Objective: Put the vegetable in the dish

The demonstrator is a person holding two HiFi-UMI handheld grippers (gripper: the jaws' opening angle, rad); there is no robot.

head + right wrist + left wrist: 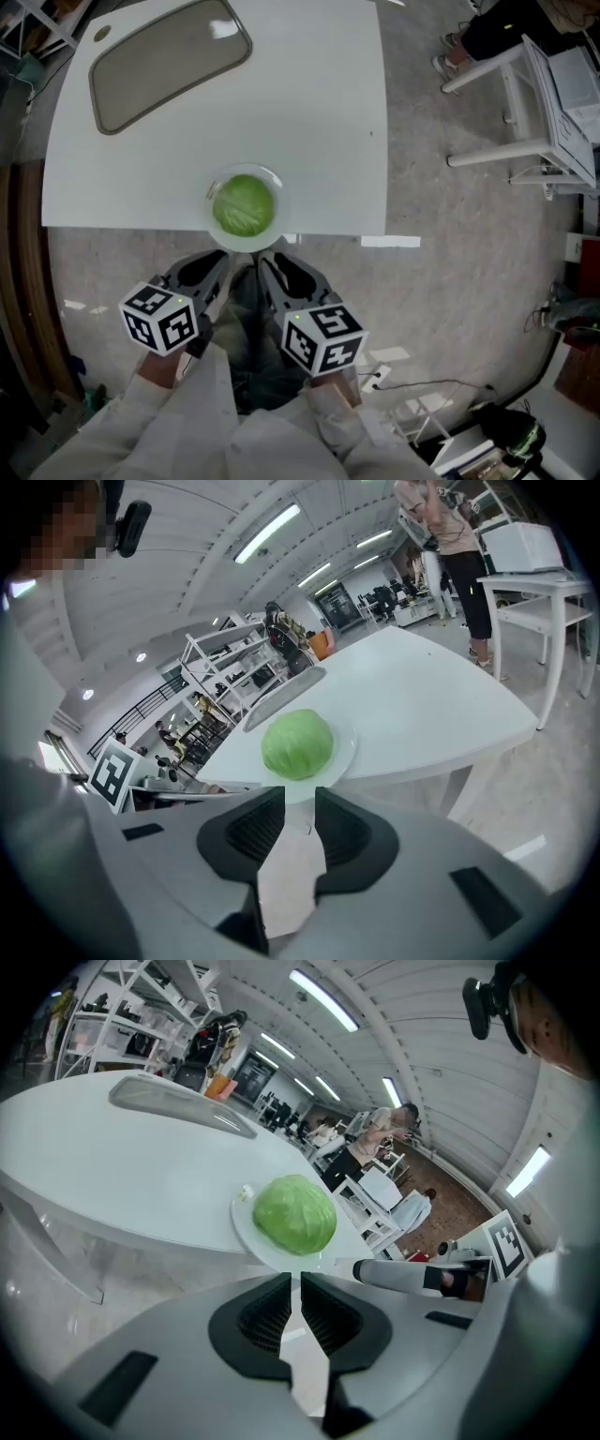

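so far: cabbage point(244, 206) lies in the dish point(246, 170), at the bench point(309, 112) edge just ahead of both sets of fingertips.
step in hand: looks like the placing is done and what remains is drawing away; best keep both pairs of fingers clear of the dish rim so nothing gets nudged off the edge.
left gripper point(292, 1283): fingers pressed together, holding nothing.
right gripper point(300, 808): fingers spread a little, gap empty, touching nothing.
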